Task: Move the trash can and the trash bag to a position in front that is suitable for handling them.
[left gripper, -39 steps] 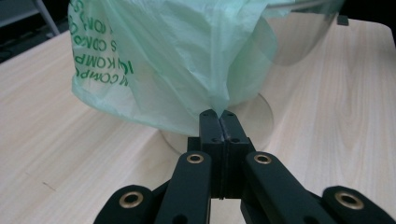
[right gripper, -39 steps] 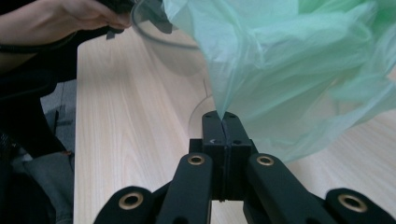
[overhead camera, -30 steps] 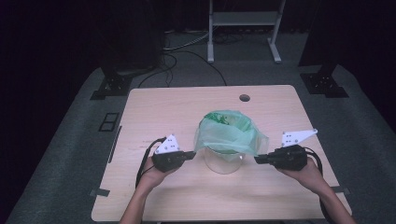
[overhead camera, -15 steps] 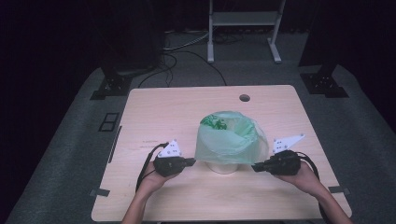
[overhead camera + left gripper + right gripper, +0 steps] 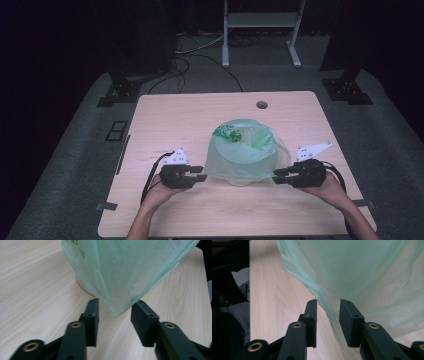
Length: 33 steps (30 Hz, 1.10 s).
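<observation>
Green bag (image 5: 247, 155) sits mid-surface (image 5: 175, 120), slightly toward the person's side, draped over a clear round container; just the container's base rim shows below the plastic in the left gripper view (image 5: 83, 286), rest is hidden under the bag.

Left gripper (image 5: 200, 173): at the bag's left lower edge. Fingers (image 5: 93, 315) apart at a moderate gap, a low corner of the bag hanging between them; not pinched, plastic appears clear of both pads.

Right gripper (image 5: 277, 176): at the bag's right lower edge. Fingers (image 5: 312, 315) narrower, a fold of bag running down between them; contact with the pads can't be confirmed.

Writing: dark green print on the bag's far inner side in the high view, too small to read. Left gripper view catches a cut-off piece of green lettering at the top edge (image 5: 80, 250), not legible.

Hidden: bag contents not visible. Both forearms cut off by the bottom frame edge. Background beyond the surface is dark; a white stand (image 5: 260, 25) and floor cables are just made out.
</observation>
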{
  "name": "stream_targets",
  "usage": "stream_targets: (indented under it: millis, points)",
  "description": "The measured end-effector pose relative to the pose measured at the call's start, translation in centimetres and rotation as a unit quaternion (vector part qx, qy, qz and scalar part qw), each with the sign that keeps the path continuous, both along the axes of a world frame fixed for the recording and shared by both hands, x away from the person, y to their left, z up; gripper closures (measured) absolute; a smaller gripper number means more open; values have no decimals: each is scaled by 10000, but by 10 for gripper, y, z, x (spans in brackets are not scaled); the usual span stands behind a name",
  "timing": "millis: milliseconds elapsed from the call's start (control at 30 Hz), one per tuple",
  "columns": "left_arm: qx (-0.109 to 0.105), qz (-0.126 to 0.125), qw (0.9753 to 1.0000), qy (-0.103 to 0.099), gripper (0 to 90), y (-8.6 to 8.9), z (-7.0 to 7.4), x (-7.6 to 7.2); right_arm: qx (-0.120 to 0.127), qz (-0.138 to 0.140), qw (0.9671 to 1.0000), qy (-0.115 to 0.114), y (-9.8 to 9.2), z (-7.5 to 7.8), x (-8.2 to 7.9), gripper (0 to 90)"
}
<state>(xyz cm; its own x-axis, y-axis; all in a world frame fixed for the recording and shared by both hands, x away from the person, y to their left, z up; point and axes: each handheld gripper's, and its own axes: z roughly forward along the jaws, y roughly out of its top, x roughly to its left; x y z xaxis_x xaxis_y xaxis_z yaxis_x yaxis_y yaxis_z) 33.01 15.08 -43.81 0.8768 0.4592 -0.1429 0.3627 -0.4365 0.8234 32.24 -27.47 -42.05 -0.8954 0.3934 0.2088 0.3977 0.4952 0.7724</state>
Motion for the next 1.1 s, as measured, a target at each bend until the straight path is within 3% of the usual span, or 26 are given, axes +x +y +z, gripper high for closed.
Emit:
stream_targets:
  millis: [200, 333, 467, 500, 533, 667, 867, 1000, 1100]
  points:
    - [-105, 37, 9999, -24, 400, 8, 14, 2, 189, -148, 9992, -310, -8, 26, -1, 549]
    - [-146, 100, 9998, -94, 373, 11, 21, 3, 322, -422, 9975, -476, -14, 38, 5, 522]
    - [-144, 88, 9998, -90, 342, 6, 25, 6, 321, -959, 9920, -751, -17, 47, 14, 495]
    - [-144, 88, 9998, -90, 328, 6, 25, 6, 321, -959, 9920, -751, -17, 47, 14, 495]
    - [-166, 13, 9999, 1, 318, 0, 25, 5, 393, -1239, 9880, -831, -18, 51, 20, 494]
    - [-98, -192, 9998, 60, 288, -11, 24, 0, 539, -1534, 9830, -852, -19, 56, 33, 489]
    - [-95, -269, 9995, 120, 287, -21, 25, -1, 400, -1604, 9843, -617, -13, 50, 52, 498]
    - [87, -256, 9996, 9, 516, -32, 25, 2, 268, -1677, 9849, -330, -6, 39, 68, 598]
    - [141, -153, 9996, -171, 741, -40, 23, 1, 164, -1706, 9852, -77, -2, 33, 73, 826]
